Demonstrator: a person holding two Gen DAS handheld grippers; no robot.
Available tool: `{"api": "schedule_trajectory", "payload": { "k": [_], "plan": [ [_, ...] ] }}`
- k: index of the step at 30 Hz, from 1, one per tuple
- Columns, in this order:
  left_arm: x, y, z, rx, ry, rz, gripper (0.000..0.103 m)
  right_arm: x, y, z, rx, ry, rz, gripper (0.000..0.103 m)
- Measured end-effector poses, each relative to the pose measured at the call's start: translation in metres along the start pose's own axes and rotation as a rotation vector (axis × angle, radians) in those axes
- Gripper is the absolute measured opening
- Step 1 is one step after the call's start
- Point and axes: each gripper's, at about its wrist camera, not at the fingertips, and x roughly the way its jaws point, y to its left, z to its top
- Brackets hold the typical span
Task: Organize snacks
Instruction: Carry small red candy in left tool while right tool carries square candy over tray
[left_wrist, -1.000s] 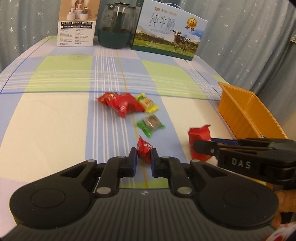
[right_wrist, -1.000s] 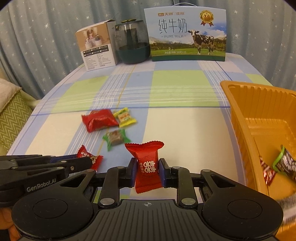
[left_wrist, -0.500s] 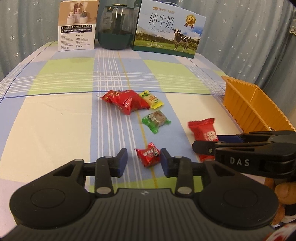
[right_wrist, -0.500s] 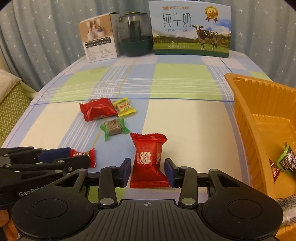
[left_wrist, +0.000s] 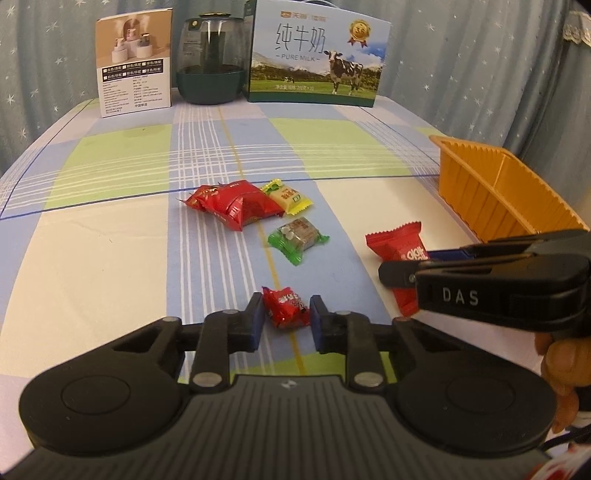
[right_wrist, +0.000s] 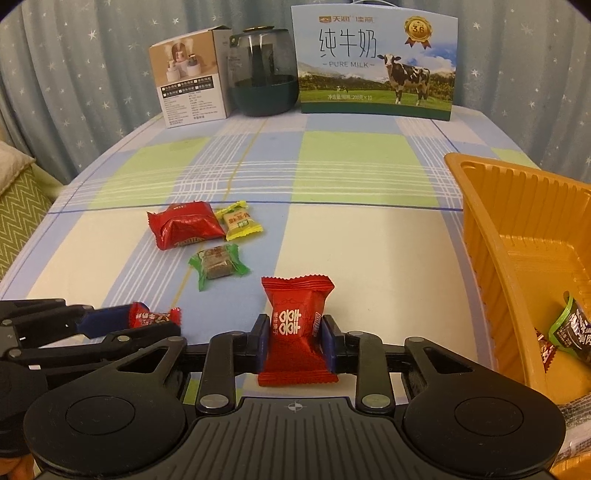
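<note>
The left wrist view is filled at the bottom by the left gripper (left_wrist: 286, 319), whose jaws are closing around a small red candy (left_wrist: 285, 306) that lies on the checked tabletop (left_wrist: 110, 236); both blue pads are seen at the wrapper's sides, pressing on it. Just beyond it a green-wrapped candy (left_wrist: 297, 240) is found, and farther back a larger red snack packet (left_wrist: 232, 203) is seen touching a yellow-wrapped candy (left_wrist: 286, 195). At the right of this view the right gripper (left_wrist: 402, 269) is seen from the side, held by a hand (left_wrist: 559, 373), with a red square candy pouch (left_wrist: 400, 254) caught at its tips. In the right wrist view the same red square candy pouch (right_wrist: 297, 328) is shown standing upright between the pads of the right gripper (right_wrist: 295, 339), whose jaws are closing onto it, both pads being pressed against the pouch's sides. An orange plastic tray (right_wrist: 491, 236) is placed at the right edge of the tabletop, and a dark green-edged snack (right_wrist: 576, 328) and a small red-wrapped piece (right_wrist: 546, 349) are seen inside it. Along the far edge a white product box (right_wrist: 192, 85), a dark glass jar (right_wrist: 264, 74) and a pure milk carton (right_wrist: 376, 62) are lined up before a starred curtain (right_wrist: 92, 74).
</note>
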Motion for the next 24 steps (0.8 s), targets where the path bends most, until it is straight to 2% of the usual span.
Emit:
{"api": "schedule_trajectory", "payload": {
  "k": [1,11,24],
  "plan": [
    [-0.001,0.0,-0.001,-0.002,0.001,-0.005,0.016,-0.001,0.0,0.0,0.003,-0.005,0.0,0.027],
    [-0.013,-0.007,-0.003,-0.001,-0.017,-0.007,0.016,-0.027,0.0,-0.003,0.013,-0.052,-0.008,0.026],
    [-0.077,-0.035,-0.001,-0.03,-0.072,-0.009,0.016,-0.115,0.002,-0.025,0.086,-0.111,-0.03,0.026]
  ]
}}
